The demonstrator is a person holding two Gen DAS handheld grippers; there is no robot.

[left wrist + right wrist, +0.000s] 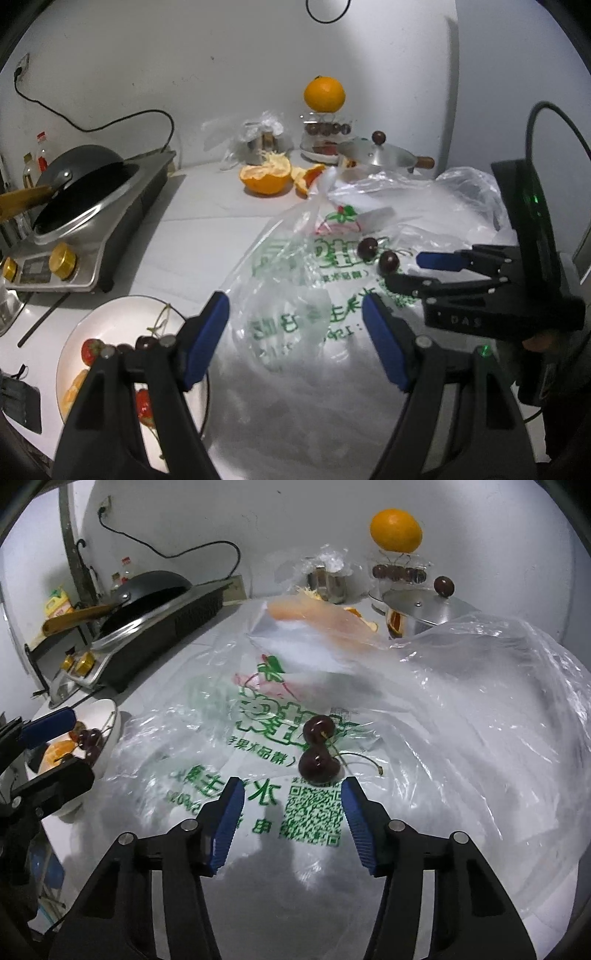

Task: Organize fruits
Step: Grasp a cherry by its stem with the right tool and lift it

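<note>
Two dark cherries with stems lie on a printed clear plastic bag. My right gripper is open just short of the nearer cherry, with nothing between its pads. The left wrist view shows this right gripper coming in from the right, its tips beside the cherries. My left gripper hangs open and empty over the bag. A white plate to its left holds strawberries, cherries and orange pieces. In the right wrist view the left gripper stands in front of that plate.
A whole orange sits on a clear tiered stand at the back wall. A peeled orange half and a lidded steel pot lie behind the bag. A stove with a black wok fills the left side.
</note>
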